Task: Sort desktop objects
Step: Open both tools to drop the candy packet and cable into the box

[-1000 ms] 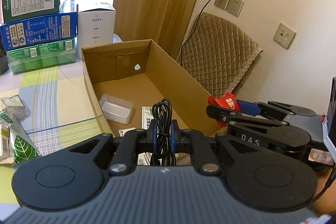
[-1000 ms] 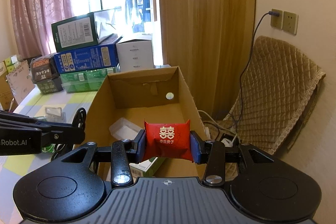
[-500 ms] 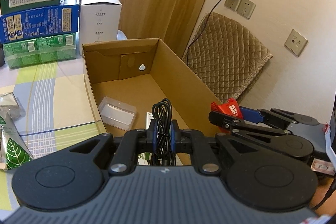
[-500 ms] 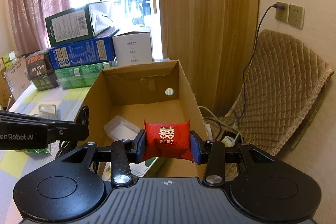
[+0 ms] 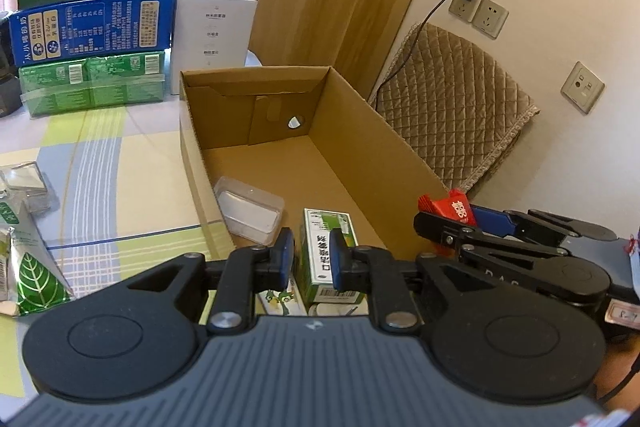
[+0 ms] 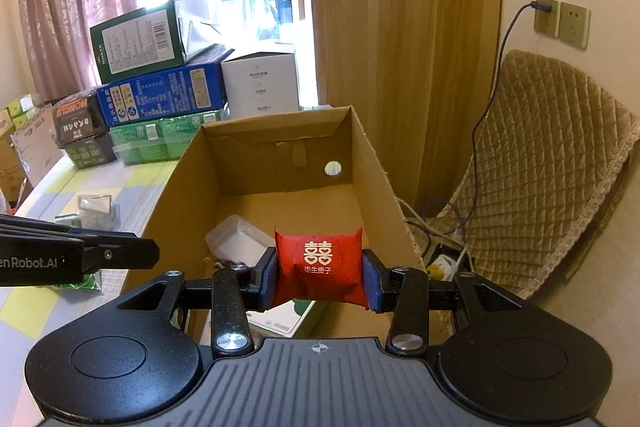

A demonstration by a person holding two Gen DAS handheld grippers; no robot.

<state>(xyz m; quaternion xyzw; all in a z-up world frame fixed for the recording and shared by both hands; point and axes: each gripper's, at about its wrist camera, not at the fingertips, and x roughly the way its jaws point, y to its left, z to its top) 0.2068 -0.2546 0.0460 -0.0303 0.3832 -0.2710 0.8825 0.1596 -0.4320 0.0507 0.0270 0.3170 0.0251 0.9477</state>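
An open cardboard box (image 5: 384, 143) stands on the checked tablecloth; it also shows in the right wrist view (image 6: 384, 183). Inside lie a clear plastic case (image 5: 250, 213), a green and white medicine box (image 5: 326, 251) and other small packs. My left gripper (image 5: 310, 259) hovers over the box's near end, open and empty. The black cable is out of sight. My right gripper (image 6: 320, 273) is shut on a red candy packet (image 6: 320, 267) above the box's near end; the packet shows in the left wrist view too (image 5: 450, 207).
Stacked cartons (image 5: 88, 39) and a white box (image 5: 214, 35) stand behind the cardboard box. A leaf-print pouch (image 5: 28, 271) and a small clear case (image 5: 26, 181) lie on the cloth at left. A quilted chair (image 6: 532, 179) and wall sockets are at right.
My left gripper has opened and the coiled black cable it held is gone from between its fingers. The right gripper still holds the red packet and has edged toward the box.
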